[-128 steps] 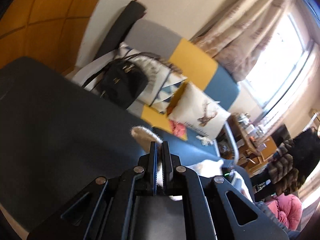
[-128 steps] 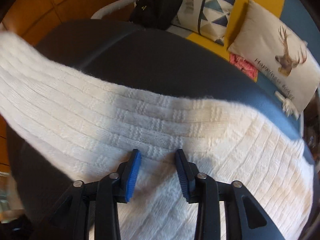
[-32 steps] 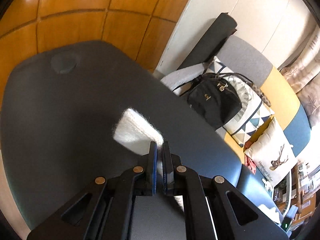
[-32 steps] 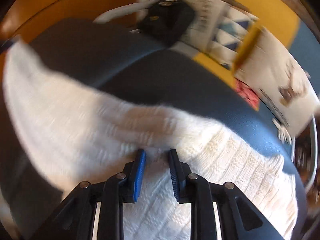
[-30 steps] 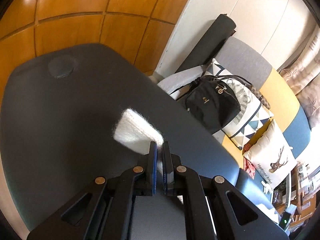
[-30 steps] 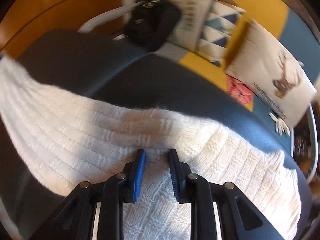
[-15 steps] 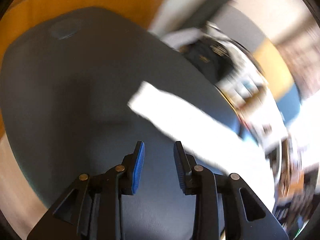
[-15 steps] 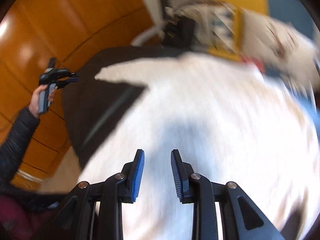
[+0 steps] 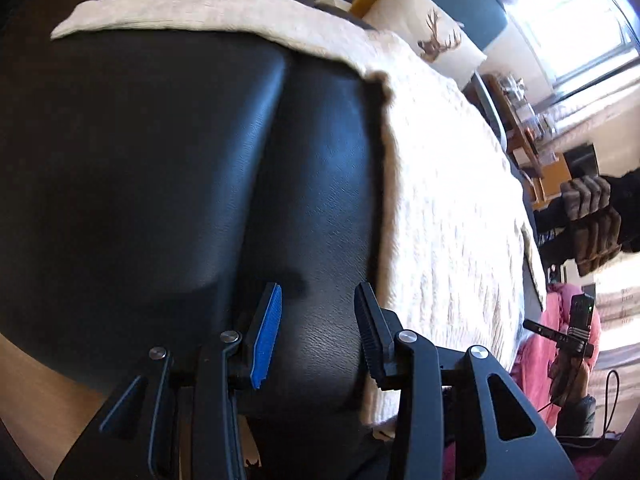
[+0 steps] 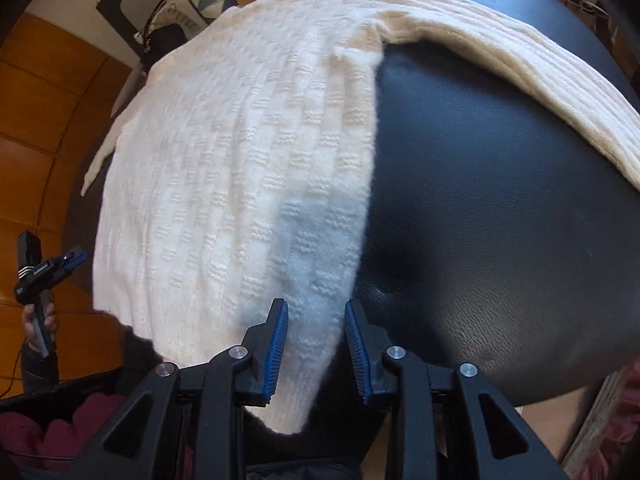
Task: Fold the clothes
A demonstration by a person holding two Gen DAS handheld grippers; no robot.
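A cream knit sweater [image 10: 240,168] lies spread flat on the black leather table [image 10: 480,220]. One sleeve [image 10: 520,80] runs off to the upper right. My right gripper [image 10: 318,340] hovers at the table's near edge, jaws opening, with the sweater's lower corner lying between them and no pad pressing it. In the left wrist view the sweater [image 9: 448,184] covers the right side and its other sleeve [image 9: 180,8] stretches across the top. My left gripper [image 9: 318,320] has its jaws opening over bare table [image 9: 160,160], just left of the sweater's edge, holding nothing.
A sofa behind the table carries a deer cushion [image 9: 436,36] and a black bag [image 10: 164,40]. Orange wood panels [image 10: 40,100] line the wall. A hand holds the left gripper's handle [image 10: 36,276] beyond the table's left edge. Cluttered shelves [image 9: 532,120] stand by the bright window.
The left gripper let go of the sleeve cuff and swung toward the sweater's side edge. The right gripper swept around to the hem corner, and its jaws widened slightly.
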